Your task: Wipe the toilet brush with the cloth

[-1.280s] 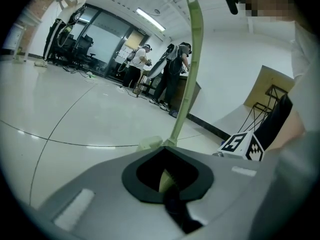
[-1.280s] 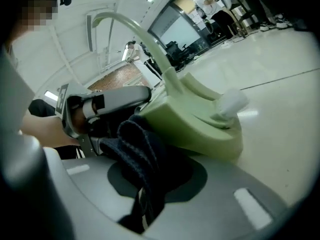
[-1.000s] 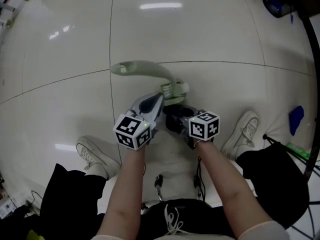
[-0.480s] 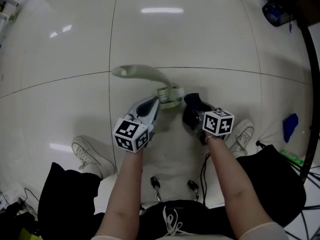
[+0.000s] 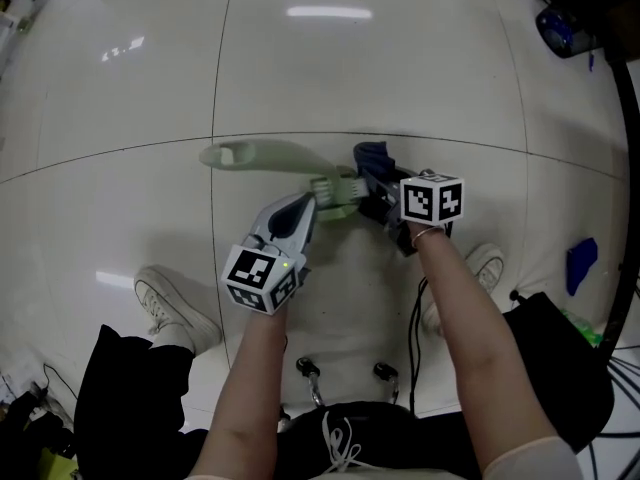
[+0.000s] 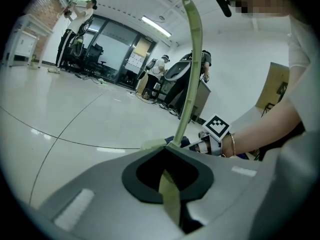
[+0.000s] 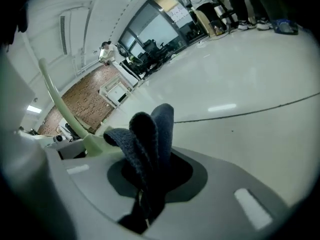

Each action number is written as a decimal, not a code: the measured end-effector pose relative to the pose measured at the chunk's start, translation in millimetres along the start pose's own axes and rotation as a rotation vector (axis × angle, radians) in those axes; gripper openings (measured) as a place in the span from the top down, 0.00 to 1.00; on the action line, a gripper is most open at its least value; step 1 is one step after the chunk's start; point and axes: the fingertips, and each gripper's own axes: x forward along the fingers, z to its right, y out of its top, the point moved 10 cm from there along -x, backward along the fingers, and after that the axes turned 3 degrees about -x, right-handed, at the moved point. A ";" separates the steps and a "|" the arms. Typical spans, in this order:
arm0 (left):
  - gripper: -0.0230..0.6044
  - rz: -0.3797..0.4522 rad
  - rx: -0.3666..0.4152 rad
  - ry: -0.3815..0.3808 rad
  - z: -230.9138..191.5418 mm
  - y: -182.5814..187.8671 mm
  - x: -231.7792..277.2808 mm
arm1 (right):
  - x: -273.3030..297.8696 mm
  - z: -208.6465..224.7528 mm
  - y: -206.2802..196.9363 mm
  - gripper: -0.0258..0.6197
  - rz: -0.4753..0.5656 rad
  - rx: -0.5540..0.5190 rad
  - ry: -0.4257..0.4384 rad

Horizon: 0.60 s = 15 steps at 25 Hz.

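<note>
Left gripper view: the left tongs (image 6: 169, 184) are clamped tight on the pale green toilet brush (image 6: 192, 59), its long handle rearing up ahead. The right tongs (image 7: 150, 184) pinch a bunched dark blue cloth (image 7: 150, 134) just beside the brush's head; contact I can't confirm. Danger here: the grip sits near one end, so a firm push could swing the brush in the tongs, or the loose folds could tug free. Below, a glossy white tiled floor (image 5: 400, 68); a glass wall (image 6: 115, 44) and a brick wall (image 7: 95, 96) stand far off.
</note>
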 end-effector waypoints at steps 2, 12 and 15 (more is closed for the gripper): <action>0.95 -0.004 0.038 0.006 1.8 0.0 1.2 | 5.5 1.4 1.4 0.86 -0.033 0.014 -0.004; 0.95 0.018 0.070 0.018 -0.7 4.9 11.3 | 4.0 -0.5 -22.6 0.86 -0.035 0.172 0.026; 0.95 0.017 0.068 0.019 -0.1 6.8 11.9 | -4.1 -3.6 -38.6 0.86 -0.013 0.275 0.036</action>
